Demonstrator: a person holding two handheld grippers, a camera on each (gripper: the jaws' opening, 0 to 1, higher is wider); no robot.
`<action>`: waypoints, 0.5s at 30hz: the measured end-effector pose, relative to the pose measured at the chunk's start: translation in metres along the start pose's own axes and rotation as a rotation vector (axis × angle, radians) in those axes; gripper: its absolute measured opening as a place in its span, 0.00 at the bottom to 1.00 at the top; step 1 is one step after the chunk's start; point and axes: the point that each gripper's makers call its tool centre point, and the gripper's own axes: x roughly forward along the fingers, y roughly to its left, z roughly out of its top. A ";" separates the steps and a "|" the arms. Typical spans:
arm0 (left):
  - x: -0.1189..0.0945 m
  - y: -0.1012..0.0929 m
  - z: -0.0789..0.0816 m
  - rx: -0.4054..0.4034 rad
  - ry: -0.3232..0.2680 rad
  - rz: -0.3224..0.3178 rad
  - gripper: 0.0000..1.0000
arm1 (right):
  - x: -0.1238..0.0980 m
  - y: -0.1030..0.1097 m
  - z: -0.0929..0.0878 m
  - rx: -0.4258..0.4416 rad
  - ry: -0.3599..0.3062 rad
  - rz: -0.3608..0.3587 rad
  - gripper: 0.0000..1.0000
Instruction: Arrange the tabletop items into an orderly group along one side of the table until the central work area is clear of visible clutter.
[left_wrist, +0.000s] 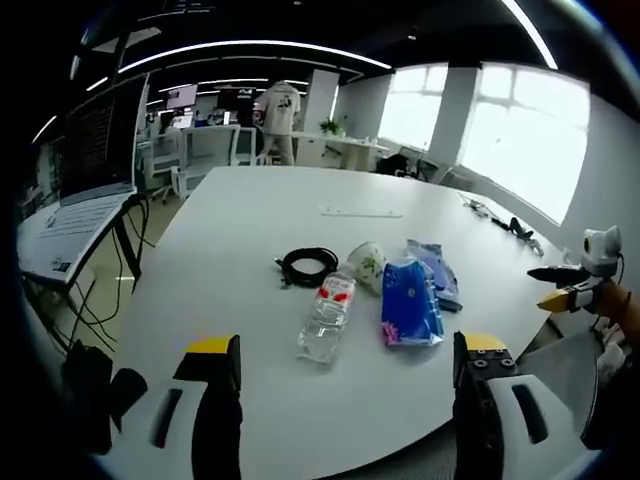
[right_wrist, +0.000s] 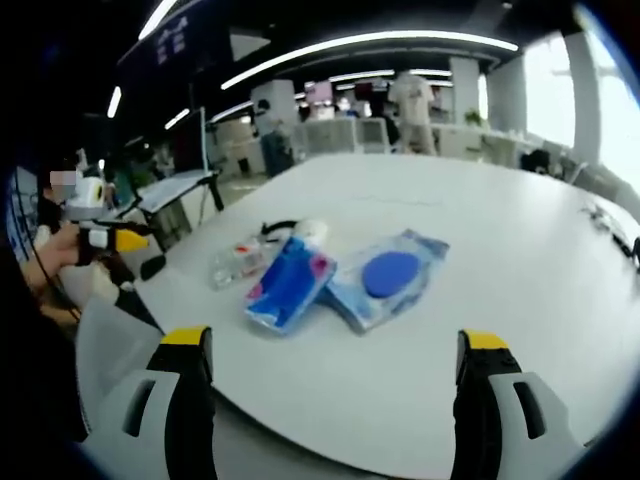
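left gripper (left_wrist: 340, 375): jaws wide apart, holding nothing, hovering over the near table edge.
right gripper (right_wrist: 335, 375): jaws wide apart, holding nothing.
table (left_wrist: 250, 210): white, round-edged.
cluster: near mid-table, toward the near edge; coiled black cable (left_wrist: 308, 266), clear plastic bottle (left_wrist: 328, 318) lying down, white cup (left_wrist: 368, 263) on its side, blue tissue pack (left_wrist: 409, 303), blue wipes pouch (right_wrist: 385, 277).
handling (judged): bottle light, slippery, rolls, so grip mid-body; packs soft, pinch an edge; cable floppy.
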 end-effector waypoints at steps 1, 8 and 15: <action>0.003 0.000 -0.001 -0.002 0.016 -0.005 0.87 | 0.001 -0.001 -0.001 -0.001 0.003 -0.001 1.00; 0.020 -0.001 0.002 -0.019 0.008 -0.031 0.87 | 0.003 -0.001 -0.002 0.003 0.011 0.012 1.00; 0.035 -0.002 0.012 -0.016 -0.008 -0.042 0.86 | 0.011 0.003 -0.003 -0.004 0.032 0.025 1.00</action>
